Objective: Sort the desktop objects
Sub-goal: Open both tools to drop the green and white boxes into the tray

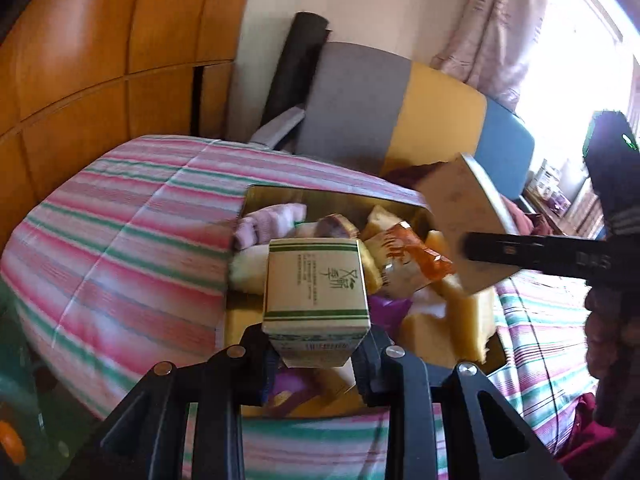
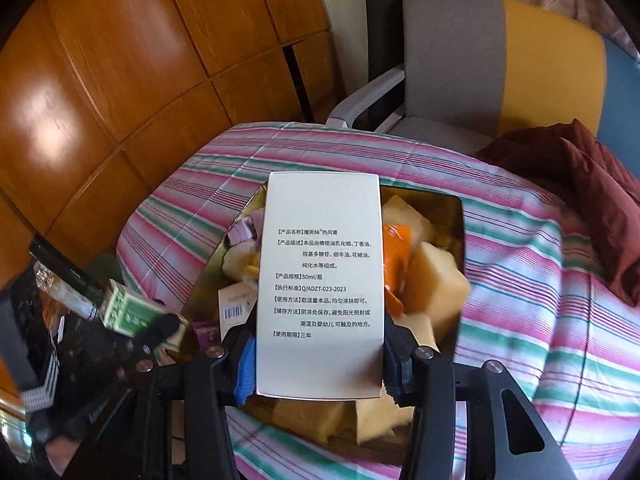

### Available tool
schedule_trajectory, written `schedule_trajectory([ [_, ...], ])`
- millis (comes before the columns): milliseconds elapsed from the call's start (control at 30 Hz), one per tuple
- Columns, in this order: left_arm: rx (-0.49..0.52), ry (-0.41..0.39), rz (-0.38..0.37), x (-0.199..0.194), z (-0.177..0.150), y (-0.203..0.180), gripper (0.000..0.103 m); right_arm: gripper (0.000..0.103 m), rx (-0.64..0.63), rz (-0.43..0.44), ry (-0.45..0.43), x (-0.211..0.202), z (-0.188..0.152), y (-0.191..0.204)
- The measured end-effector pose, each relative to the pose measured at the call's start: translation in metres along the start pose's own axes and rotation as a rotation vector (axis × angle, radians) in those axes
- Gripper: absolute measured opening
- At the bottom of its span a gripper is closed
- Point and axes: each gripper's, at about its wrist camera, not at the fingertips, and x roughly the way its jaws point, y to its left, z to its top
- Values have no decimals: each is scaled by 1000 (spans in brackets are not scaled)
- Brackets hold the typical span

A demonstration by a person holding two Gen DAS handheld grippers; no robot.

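Right claw (image 2: pixel 320 354) clamping white printed carton (image 2: pixel 320 280), gold bin (image 2: pixel 456 216) of foam blocks (image 2: pixel 436 284) below, striped cloth (image 2: pixel 540 280)

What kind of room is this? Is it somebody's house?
Probably a room in a home, maybe a bedroom. A striped quilt covers the surface, an armchair stands behind it, wooden cabinet doors line the wall, and a curtain hangs by the window.

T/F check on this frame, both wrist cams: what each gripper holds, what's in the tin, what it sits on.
1. The left gripper is shut on the green-striped box. True.
2. The right gripper is empty. False: it grips the white printed box.
3. The gold tin is empty. False: it holds yellow sponge blocks and an orange packet.
4. The tin sits on a striped cloth. True.
5. Both boxes are over the tin. True.
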Motion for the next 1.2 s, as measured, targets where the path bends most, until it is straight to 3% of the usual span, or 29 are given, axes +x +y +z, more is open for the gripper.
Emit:
schedule_trajectory([
  [233,35,43,-56,41,14,-22,30,50,31,-8,51,36,28,-1],
  [667,42,118,-52,93,22,-28,30,51,90,-34,134,97,70,-10],
  [1000,6,160,-49,116,28,-17,30,56,139,-21,105,93,70,-17],
  [1200,-21,141,-52,98,22,-16,43,56,147,-4,73,80,62,-17],
])
